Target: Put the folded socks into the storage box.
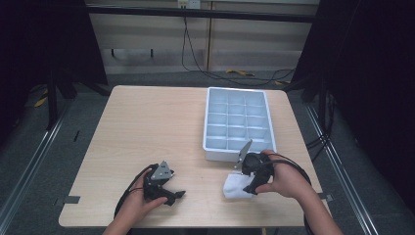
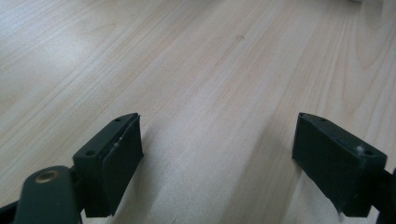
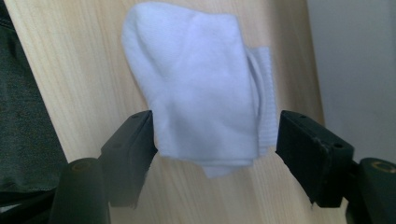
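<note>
The folded white sock point(image 3: 196, 88) is lying on the wooden tabletop point(image 1: 147, 127), near the person's edge and just in front of the pale blue compartment tray point(image 1: 214, 144). In the high view the sock point(image 1: 238, 187) is showing under the right hand point(image 1: 286, 178), which is holding the right claw point(image 1: 250, 180) over it.

In the right gripper view the two black jaws are standing apart, one on each side of the sock. The left jaw is touching or almost touching the cloth, I cannot tell which; the right jaw is still a little away from the ribbed cuff. So the right claw is released and is straddling the sock, not gripping it yet. I am judging that the grasping step is in hand: the claw is placed, and the closing is not yet done.

The left claw point(image 2: 217, 154) is resting low over bare wood with its jaws wide apart and nothing between them. In the high view it point(image 1: 164, 188) is sitting well apart from the sock, held by the left hand point(image 1: 139, 203).

The next move is probably asking for closing the right jaws on the thick middle of the bundle, so that all folded layers are coming up together. Then a lift toward the tray seems likely, whose compartments look empty.
</note>
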Demonstrator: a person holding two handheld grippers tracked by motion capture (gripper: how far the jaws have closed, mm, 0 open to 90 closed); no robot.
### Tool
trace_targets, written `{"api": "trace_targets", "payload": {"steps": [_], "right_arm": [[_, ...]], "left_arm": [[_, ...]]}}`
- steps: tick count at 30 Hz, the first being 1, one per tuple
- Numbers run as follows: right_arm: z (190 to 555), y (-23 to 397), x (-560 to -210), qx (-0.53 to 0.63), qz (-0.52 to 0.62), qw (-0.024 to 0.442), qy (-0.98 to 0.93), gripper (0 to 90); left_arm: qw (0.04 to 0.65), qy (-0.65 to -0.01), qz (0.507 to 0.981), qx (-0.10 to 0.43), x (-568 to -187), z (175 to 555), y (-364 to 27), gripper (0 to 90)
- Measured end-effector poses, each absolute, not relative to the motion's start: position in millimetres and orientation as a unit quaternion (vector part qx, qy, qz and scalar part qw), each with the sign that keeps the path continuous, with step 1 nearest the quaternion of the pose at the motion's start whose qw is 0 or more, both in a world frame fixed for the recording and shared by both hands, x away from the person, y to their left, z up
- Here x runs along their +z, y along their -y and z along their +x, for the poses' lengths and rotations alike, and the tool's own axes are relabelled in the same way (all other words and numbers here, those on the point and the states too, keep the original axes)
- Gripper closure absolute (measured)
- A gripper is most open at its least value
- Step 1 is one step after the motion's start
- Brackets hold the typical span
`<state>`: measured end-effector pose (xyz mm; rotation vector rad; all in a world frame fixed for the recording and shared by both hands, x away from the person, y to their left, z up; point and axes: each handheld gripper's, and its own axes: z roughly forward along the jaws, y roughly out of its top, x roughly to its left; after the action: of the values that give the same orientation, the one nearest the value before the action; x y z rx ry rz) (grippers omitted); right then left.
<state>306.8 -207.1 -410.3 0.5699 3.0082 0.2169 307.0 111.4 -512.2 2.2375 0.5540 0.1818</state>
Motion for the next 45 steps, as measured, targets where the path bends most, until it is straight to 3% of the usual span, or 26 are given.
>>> {"api": "trace_targets", "payload": {"steps": [19,35,45], "right_arm": [[305.6,189.0,-419.0,0.056,0.152,0.019,-0.987,30.0],[312.8,189.7,-428.4,0.047,0.158,0.021,-0.986,24.7],[330.0,193.1,-440.6,0.043,0.173,-0.009,-0.984,21.5]], "left_arm": [[0.403,-0.219,0.886,0.071,-512.2,307.0,-111.4,15.8],[0.403,-0.219,0.886,0.071,-512.2,307.0,-111.4,15.7],[0.403,-0.219,0.886,0.071,-512.2,306.9,-111.4,15.7]]}}
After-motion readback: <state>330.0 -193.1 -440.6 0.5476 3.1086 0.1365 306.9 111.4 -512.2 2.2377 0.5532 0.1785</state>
